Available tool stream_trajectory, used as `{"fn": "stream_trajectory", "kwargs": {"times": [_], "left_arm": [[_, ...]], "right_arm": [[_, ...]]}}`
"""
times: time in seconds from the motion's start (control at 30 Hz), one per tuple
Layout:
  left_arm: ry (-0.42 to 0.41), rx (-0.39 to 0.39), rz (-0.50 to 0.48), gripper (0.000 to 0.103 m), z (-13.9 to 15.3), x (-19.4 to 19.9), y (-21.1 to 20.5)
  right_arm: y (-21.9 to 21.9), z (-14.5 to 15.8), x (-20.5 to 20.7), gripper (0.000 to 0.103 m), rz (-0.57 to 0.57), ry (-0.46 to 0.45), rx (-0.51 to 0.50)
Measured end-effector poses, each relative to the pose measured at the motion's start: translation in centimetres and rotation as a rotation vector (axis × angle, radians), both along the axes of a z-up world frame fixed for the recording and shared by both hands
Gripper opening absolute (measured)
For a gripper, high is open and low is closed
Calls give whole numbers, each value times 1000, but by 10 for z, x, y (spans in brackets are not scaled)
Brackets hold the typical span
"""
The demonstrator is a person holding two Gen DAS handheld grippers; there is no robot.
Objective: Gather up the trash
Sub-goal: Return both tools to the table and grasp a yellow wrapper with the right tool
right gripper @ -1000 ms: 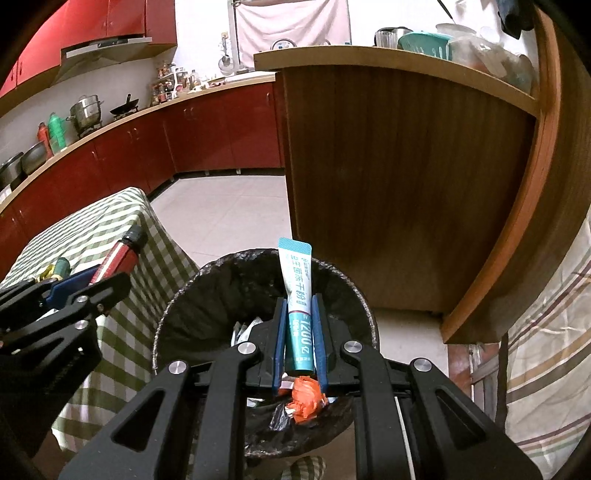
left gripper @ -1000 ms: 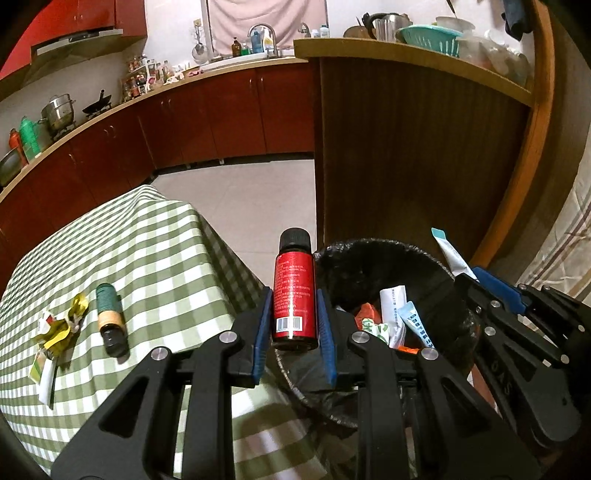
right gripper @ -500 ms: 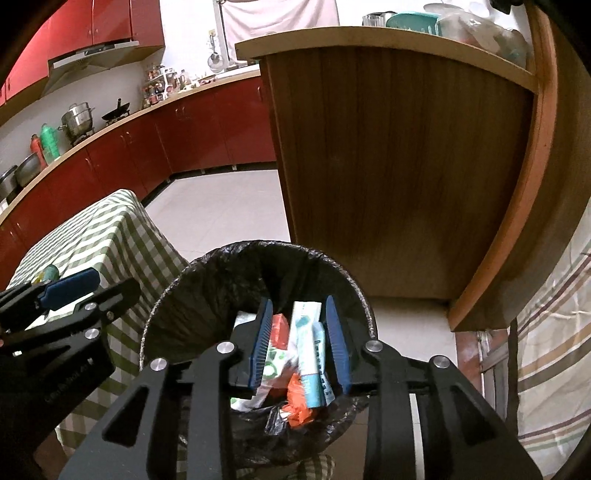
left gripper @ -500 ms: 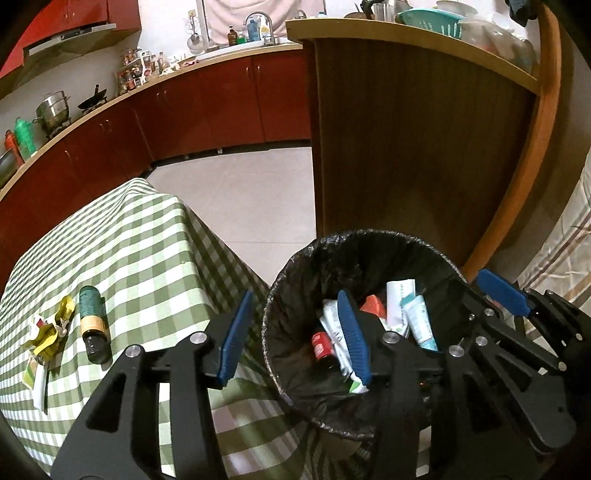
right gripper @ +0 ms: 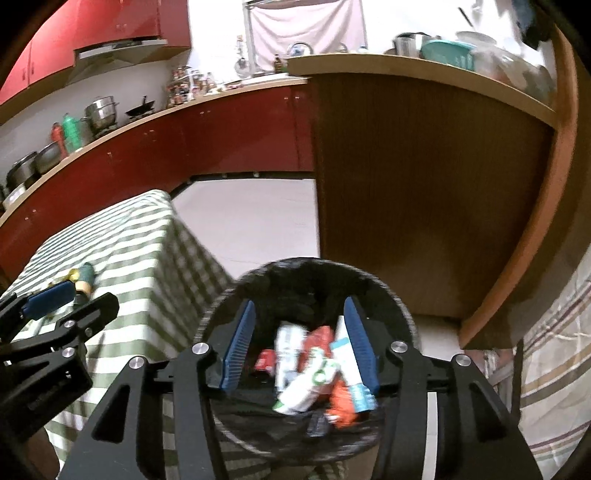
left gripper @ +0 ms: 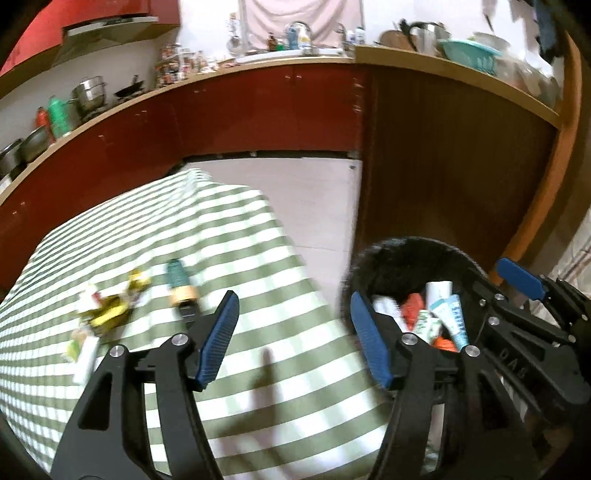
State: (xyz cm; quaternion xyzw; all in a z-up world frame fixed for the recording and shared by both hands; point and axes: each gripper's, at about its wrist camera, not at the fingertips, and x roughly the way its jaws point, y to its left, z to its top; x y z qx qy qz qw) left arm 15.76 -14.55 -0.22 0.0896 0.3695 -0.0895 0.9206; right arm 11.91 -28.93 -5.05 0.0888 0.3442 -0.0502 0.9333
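left tool [left gripper: 293,334]: jaws opening, nothing between, above checked bench [left gripper: 258,373] edge | right tool [right gripper: 301,345]: jaws opening, empty, over black-lined trash bin [right gripper: 221,310] | bin: tubes, red bottle [right gripper: 264,360]; labels blurred, unreadable | bench: green bottle [left gripper: 179,286], yellow wrappers [left gripper: 107,310]

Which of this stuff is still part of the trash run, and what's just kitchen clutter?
Job: green bottle, yellow wrappers, white tube on the checked table; trash bin.

Clutter: steel pots, teal basket, hanging towel.
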Motion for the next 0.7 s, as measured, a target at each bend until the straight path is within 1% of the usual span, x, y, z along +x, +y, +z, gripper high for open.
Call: {"fn": "stream_trajectory", "kwargs": {"times": [0.13,0.5,0.7], "left_arm": [[-21,11,68,63,6,-7,39],[-30,8,268,63,17,-12,150],[-25,-1,350,63,14,-11,194]], "right_arm": [[27,7,3,50,51,-6,-2],[115,21,16,50,201,-20,-7],[165,27,26,50,278,-23,-14]]}}
